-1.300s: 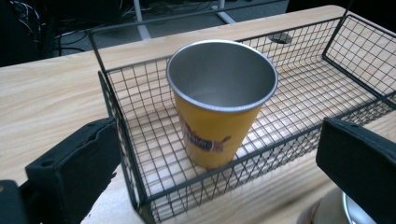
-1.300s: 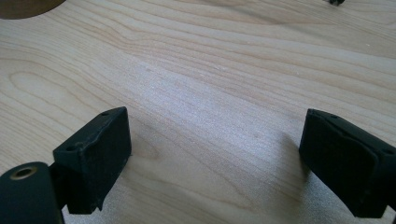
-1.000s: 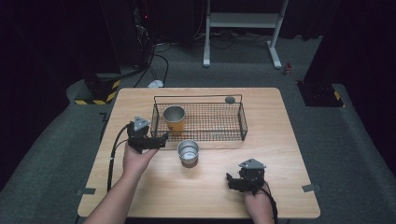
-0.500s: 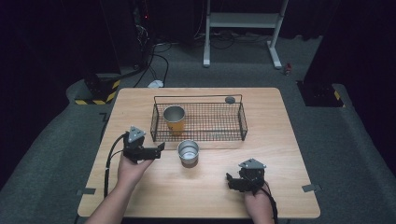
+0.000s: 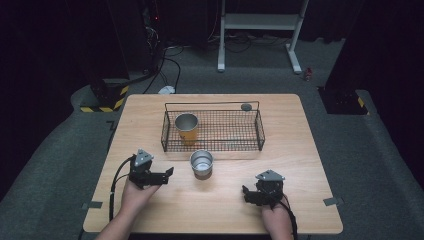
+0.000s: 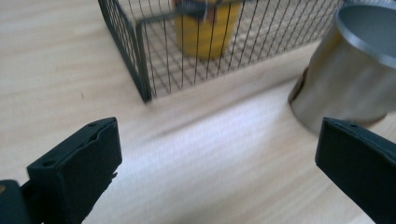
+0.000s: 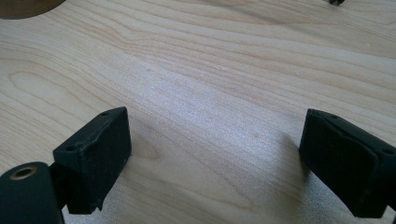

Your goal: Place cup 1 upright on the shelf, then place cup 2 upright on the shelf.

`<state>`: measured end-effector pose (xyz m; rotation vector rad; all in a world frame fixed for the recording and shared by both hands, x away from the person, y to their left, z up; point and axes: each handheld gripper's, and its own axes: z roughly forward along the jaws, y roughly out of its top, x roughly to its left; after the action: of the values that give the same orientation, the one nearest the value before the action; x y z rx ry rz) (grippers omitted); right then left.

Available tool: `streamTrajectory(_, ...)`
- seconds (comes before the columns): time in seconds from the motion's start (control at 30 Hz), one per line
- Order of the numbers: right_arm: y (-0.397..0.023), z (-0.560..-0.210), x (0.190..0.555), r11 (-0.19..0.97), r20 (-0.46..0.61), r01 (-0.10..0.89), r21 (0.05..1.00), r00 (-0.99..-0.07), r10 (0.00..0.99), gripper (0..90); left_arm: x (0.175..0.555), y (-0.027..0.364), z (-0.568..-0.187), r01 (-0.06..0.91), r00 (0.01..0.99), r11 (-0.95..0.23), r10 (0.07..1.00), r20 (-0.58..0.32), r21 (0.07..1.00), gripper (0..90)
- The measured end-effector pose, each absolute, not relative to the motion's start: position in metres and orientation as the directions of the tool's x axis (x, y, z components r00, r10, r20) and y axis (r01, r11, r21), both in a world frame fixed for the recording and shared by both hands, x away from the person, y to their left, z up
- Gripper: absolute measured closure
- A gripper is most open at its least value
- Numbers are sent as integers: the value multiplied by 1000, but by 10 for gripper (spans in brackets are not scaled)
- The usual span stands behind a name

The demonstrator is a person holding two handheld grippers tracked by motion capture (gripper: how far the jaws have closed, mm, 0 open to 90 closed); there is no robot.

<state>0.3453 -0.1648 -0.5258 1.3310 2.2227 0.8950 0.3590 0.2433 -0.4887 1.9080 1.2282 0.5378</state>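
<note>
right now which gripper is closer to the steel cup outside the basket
Left. The left gripper sits just to the left of the steel cup, jaws open toward it; the right gripper is farther, right of and nearer the person.

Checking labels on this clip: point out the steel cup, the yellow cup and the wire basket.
steel cup [image 5: 202, 163]: high view, on its open rim and inside.
yellow cup [image 5: 186, 128]: high view, on its side wall inside the basket.
wire basket [image 5: 260, 127]: high view, on its right end wall.

No text, brand or no. I can read anywhere. The yellow cup [image 6: 205, 28] in the wire basket [image 6: 140, 70] has a dark label, too blurred to make out.
</note>
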Motion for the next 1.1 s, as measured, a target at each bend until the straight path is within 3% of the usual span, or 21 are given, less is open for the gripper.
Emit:
streamTrajectory(0.53,-165,-526,345,339,-10,630,699,-465,885,91,340,260,-527,644,475,-322,879,-33,694,19)
streamTrajectory(0.73,-165,-526,345,339,-9,630,699,-465,885,91,338,257,-528,628,497,-368,867,10,686,8)
streamTrajectory(1.1,-165,-526,345,340,-10,630,698,-466,885,91,334,256,-530,624,483,-347,876,3,700,4)
